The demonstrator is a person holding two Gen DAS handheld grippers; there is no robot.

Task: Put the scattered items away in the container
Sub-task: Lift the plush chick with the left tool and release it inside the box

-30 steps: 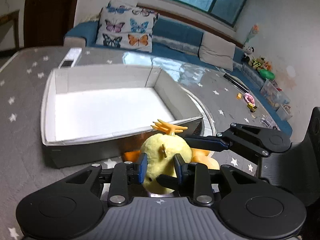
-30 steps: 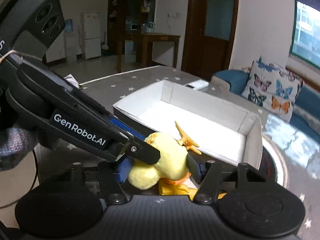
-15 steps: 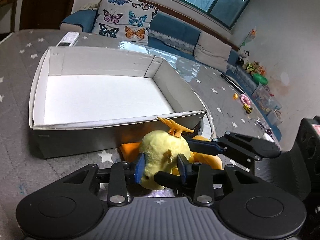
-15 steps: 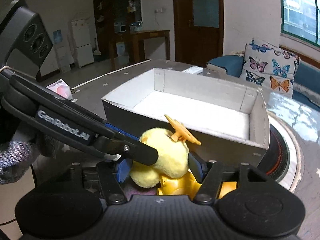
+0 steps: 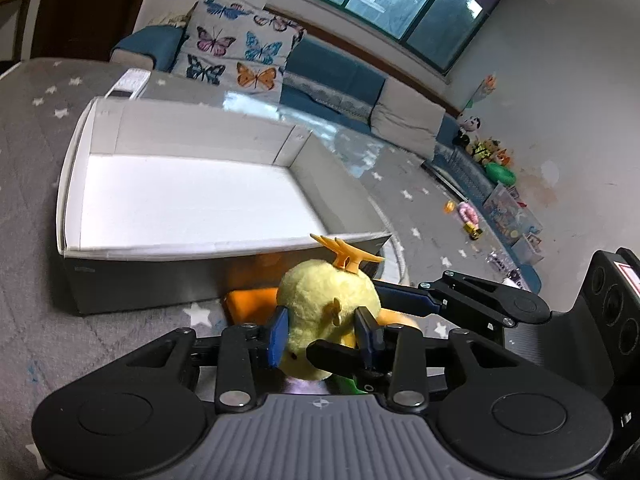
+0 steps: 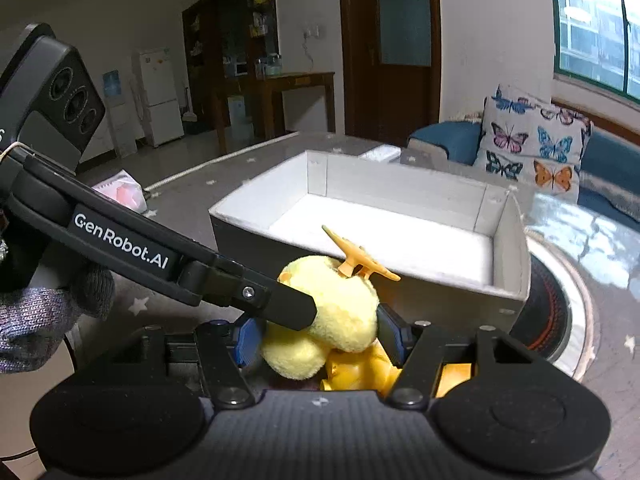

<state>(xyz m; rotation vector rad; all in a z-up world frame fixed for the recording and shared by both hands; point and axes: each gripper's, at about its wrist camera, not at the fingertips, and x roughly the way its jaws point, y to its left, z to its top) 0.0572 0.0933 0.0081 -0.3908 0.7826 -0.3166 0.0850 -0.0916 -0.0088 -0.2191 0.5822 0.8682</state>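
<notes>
A yellow plush duck (image 5: 326, 304) with an orange crest is held by both grippers just in front of the box's near wall. My left gripper (image 5: 322, 334) is shut on the duck's head, blue pads on both sides. My right gripper (image 6: 318, 340) is also shut on the duck (image 6: 340, 312), coming in from the other side; its arm shows in the left wrist view (image 5: 476, 304). The grey box (image 5: 160, 272) with a white inside (image 6: 400, 236) stands just beyond and holds nothing. The duck's orange feet show below it.
The box stands on a grey star-patterned table cover (image 5: 32, 320). A white remote (image 5: 128, 84) lies behind the box. A round turntable rim (image 6: 560, 300) is to the box's right. A pink tissue pack (image 6: 120, 188) lies at the table's far left.
Both grippers have lifted the duck a little, so its crest now reaches the box rim. The grip on the duck is unchanged.
</notes>
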